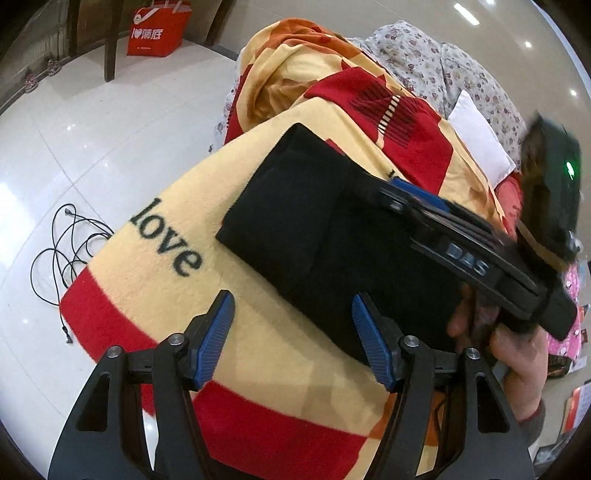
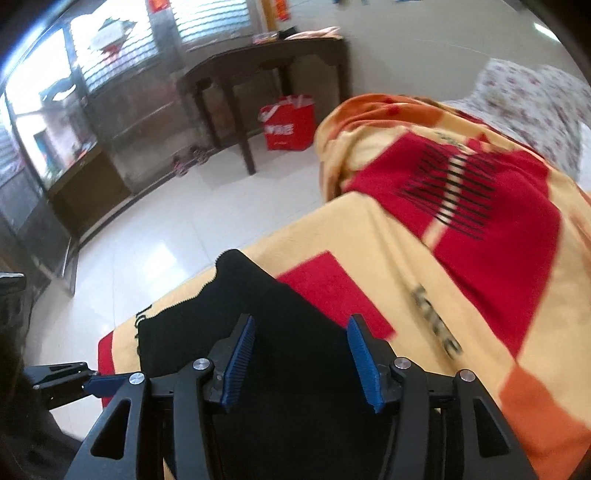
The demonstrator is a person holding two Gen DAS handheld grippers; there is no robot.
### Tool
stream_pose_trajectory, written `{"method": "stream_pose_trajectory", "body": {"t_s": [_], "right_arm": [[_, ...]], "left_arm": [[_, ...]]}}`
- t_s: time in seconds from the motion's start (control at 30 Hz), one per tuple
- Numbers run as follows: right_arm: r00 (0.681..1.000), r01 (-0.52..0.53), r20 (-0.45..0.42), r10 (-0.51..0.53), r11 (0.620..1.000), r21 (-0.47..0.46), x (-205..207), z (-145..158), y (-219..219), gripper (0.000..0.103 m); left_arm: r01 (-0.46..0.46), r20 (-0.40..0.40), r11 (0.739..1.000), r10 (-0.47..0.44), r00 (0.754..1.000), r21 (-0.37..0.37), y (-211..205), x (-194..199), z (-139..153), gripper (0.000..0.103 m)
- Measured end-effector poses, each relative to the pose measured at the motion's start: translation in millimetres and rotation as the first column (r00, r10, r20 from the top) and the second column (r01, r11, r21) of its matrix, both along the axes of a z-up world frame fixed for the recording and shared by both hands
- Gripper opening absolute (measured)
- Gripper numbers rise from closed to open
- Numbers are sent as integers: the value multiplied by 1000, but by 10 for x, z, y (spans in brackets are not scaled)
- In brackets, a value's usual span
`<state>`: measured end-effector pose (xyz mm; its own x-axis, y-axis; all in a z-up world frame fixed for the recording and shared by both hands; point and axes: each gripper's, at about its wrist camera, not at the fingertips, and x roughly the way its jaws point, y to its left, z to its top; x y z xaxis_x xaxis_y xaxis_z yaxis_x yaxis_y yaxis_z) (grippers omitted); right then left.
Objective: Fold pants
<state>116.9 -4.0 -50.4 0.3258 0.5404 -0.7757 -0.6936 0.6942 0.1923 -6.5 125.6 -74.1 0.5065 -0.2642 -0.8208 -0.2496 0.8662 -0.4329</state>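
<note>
Black pants [image 1: 325, 236] lay folded flat on the yellow-and-red blanket [image 1: 258, 362]. Left gripper [image 1: 293, 339] hung spread, empty, at their near edge. Right gripper [image 2: 301, 363] hovered over them, spread, apparently gripping nothing; view blurred.

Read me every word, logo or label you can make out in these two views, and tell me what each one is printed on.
"love": black lettering on the yellow part of the blanket.
"DAS": raised letters on the body of the right gripper, slightly blurred.
"I", a heart, then two Chinese characters: white print on the red bag; characters too small to be sure of.
Dark word on the blanket in the right wrist view: too blurred to read.
</note>
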Motion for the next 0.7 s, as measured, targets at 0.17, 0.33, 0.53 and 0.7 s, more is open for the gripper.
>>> {"method": "stream_pose_trajectory", "body": {"t_s": [0.17, 0.33, 0.53, 0.7], "right_arm": [[995, -95, -35, 94, 995, -31, 147, -119, 190, 56], [990, -108, -92, 110, 994, 33, 295, -219, 231, 56], [992, -87, -75, 97, 989, 121, 257, -226, 163, 36], [995, -53, -70, 67, 980, 192, 186, -87, 15, 16]], "left_arm": [[2, 14, 1000, -2, 1000, -4, -29, 62, -8, 78], [-18, 26, 1000, 19, 999, -25, -2, 148, -19, 79], [-37, 55, 999, 37, 998, -7, -7, 213, -10, 50], [-14, 103, 1000, 16, 995, -22, -19, 230, 114, 19]]}}
